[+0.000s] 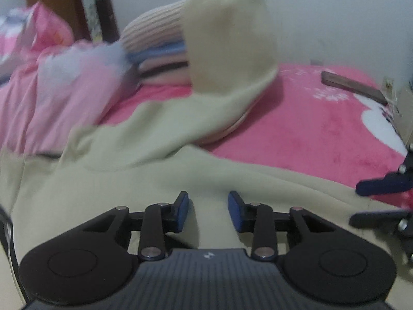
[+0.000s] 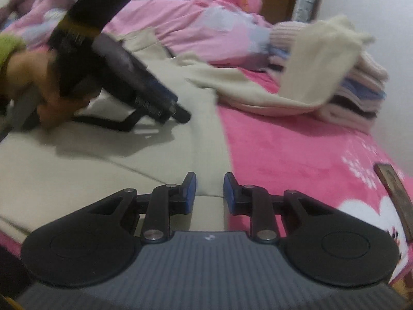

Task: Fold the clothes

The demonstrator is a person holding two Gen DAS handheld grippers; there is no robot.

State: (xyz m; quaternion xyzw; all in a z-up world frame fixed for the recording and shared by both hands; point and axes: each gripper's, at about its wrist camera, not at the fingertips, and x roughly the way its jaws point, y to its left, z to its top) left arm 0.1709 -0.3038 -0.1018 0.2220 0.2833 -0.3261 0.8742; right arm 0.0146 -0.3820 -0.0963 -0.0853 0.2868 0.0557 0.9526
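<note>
Cream garment [image 1: 144, 180] lies spread on the pink bed [image 1: 309, 134], one sleeve draped over a folded pile [image 2: 361, 95]; it looks soft, light and limp, best pinched at hem or sleeve edge. Left gripper [image 1: 207, 210] and right gripper [image 2: 209, 192] hover over it, jaws parted, grasping nothing.

Bare pink blanket [image 2: 296, 160] lay open to the right of the cream garment [image 2: 103, 160], giving room to pass. A stack of folded clothes [image 2: 361, 93] with a cream sleeve [image 2: 322, 62] draped against it blocked the far end by the wall, a bunched pink quilt [image 2: 185, 18] closed off the far left, and a dark flat object [image 2: 392, 193] lay near the right edge
</note>
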